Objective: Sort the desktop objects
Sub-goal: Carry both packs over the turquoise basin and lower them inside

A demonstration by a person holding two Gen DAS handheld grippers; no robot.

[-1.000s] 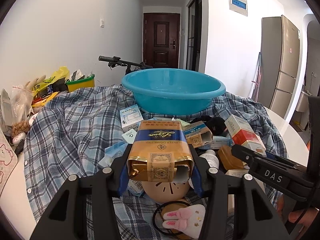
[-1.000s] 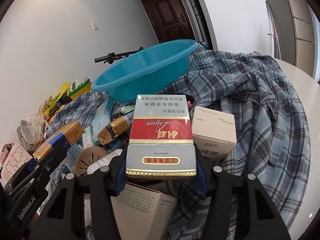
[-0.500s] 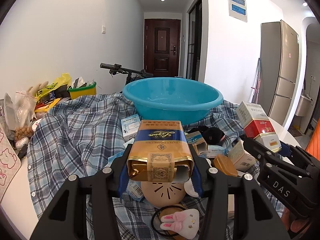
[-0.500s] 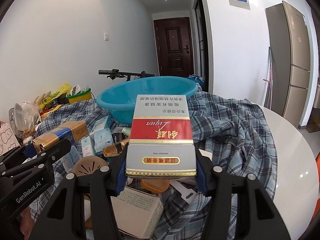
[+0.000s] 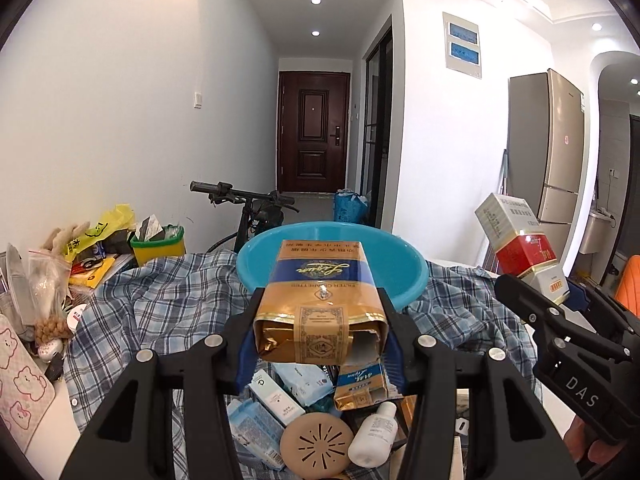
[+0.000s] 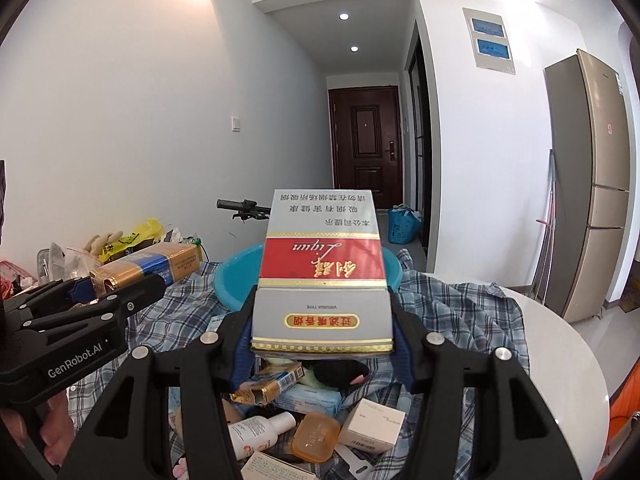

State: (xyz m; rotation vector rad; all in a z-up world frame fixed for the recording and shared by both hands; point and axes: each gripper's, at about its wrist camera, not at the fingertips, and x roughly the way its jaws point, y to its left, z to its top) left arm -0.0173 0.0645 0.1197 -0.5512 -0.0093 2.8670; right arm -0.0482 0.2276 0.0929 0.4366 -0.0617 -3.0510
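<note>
My left gripper is shut on a gold and blue cigarette carton, held high above the clutter; it also shows in the right wrist view. My right gripper is shut on a grey and red cigarette carton, also raised; it shows in the left wrist view. A blue plastic basin sits behind both on a plaid cloth. Under the grippers lie small boxes, a white bottle, a tan round disc and an orange soap.
Bags, a plush toy and a green tub crowd the table's left side. A bicycle handlebar stands behind the basin. The white round tabletop shows bare at the right. A fridge stands at the right wall.
Both grippers have risen well above the pile with their cartons still held. The basin and clutter now sit lower in both views.
</note>
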